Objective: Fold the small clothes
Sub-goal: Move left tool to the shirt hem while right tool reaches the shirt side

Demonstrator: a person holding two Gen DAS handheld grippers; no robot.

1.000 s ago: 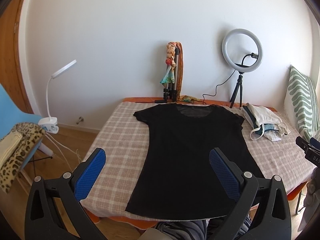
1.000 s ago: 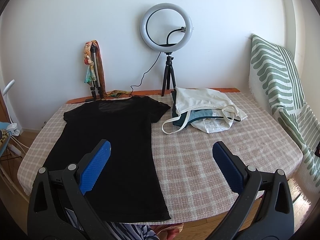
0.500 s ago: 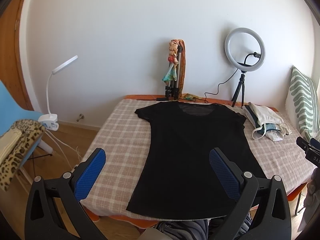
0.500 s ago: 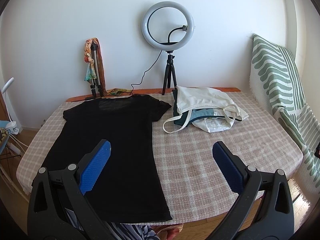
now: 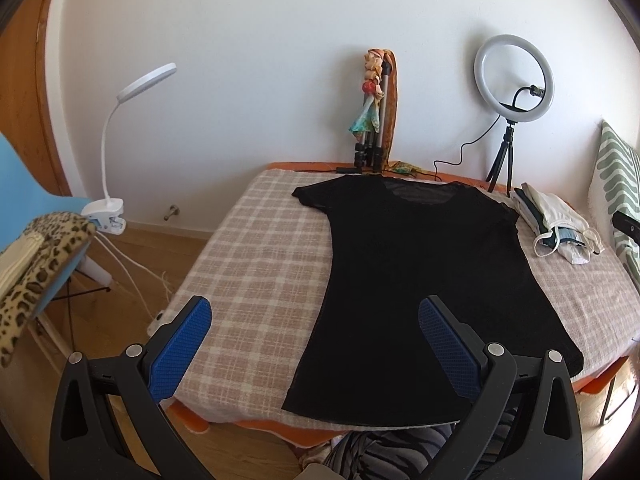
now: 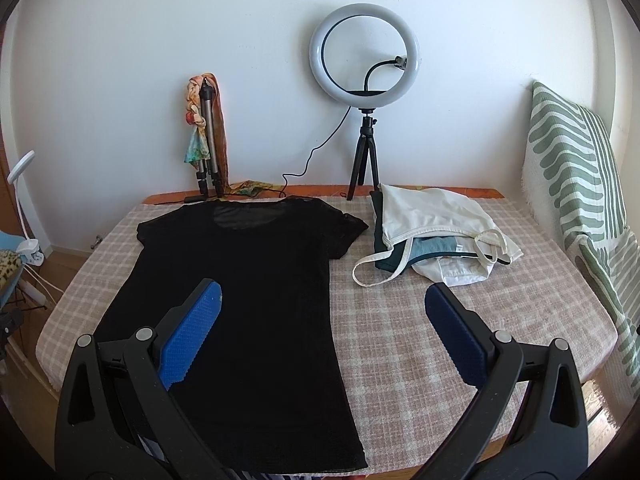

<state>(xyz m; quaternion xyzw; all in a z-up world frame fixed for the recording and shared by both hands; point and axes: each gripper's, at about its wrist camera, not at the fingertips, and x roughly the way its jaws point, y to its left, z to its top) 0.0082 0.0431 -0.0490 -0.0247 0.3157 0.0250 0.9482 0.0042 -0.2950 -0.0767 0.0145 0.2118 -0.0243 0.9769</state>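
Note:
A black short-sleeved T-shirt [image 5: 420, 272] lies flat, neck toward the wall, on the checked tablecloth [image 5: 256, 264]; it also shows in the right wrist view [image 6: 244, 300]. My left gripper [image 5: 314, 344] is open and empty, held above the near table edge over the shirt's lower left hem. My right gripper [image 6: 322, 332] is open and empty above the shirt's lower right side and the cloth beside it. A pile of folded white and teal clothes [image 6: 432, 240] lies at the back right of the table.
A ring light on a tripod [image 6: 365, 80] and a folded tripod with a scarf [image 6: 206, 136] stand at the back edge. A clip lamp [image 5: 116, 152] and a blue chair with leopard fabric [image 5: 36, 256] stand left of the table. A green striped cushion [image 6: 576, 184] is at the right.
Both grippers have moved slightly forward and lower toward the table; the left view has shifted a little to the left. Jaws stay open. The shirt has not moved.

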